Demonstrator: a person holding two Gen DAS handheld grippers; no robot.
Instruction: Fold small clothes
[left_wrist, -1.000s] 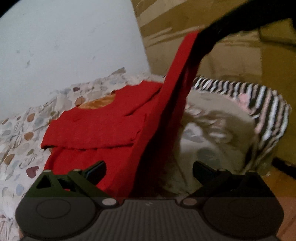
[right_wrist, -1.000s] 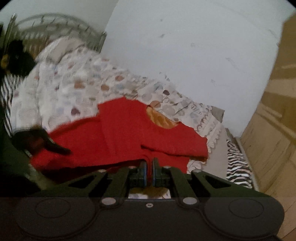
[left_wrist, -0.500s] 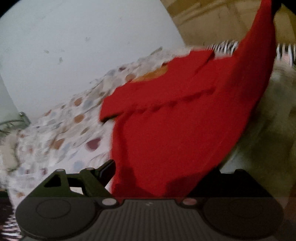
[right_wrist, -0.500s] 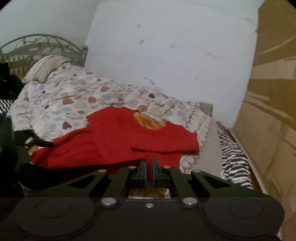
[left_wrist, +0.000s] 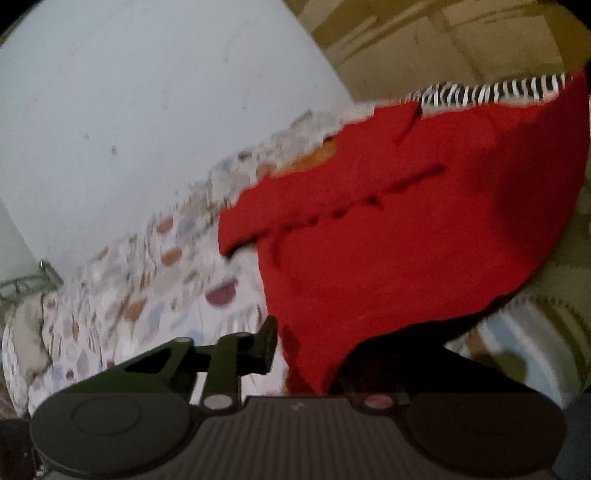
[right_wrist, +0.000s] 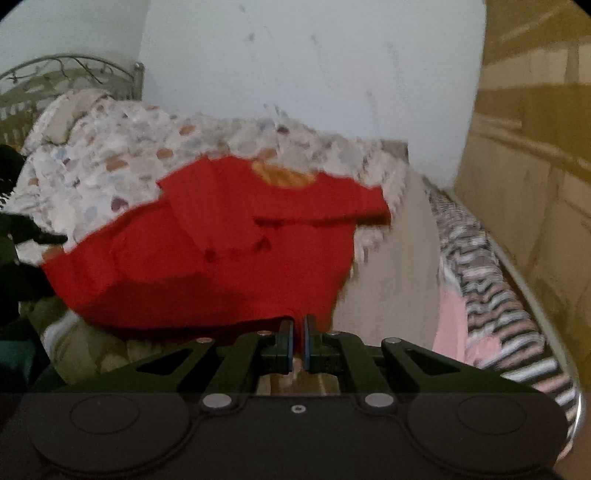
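A small red garment (right_wrist: 229, 240) with an orange neck lining lies on the patterned quilt (right_wrist: 110, 162), its sleeves folded in. My right gripper (right_wrist: 299, 332) is shut on the garment's bottom hem and holds that edge lifted off the bed. In the left wrist view the red garment (left_wrist: 388, 236) hangs over my left gripper (left_wrist: 317, 347). Its left finger (left_wrist: 267, 345) shows beside the cloth; the right finger is hidden under it. The jaws stand wide apart with the hem between them.
A white wall (right_wrist: 314, 74) runs behind the bed. A metal headboard (right_wrist: 70, 72) stands at the far left. A zebra-striped blanket (right_wrist: 498, 295) lies along the right side beside a wooden wardrobe (right_wrist: 535, 166). A beige sheet (right_wrist: 391, 277) lies under the garment.
My left gripper has swung left and in under the lifted hem, so the cloth now covers its right finger. My right gripper stays shut on the hem and has moved slightly.
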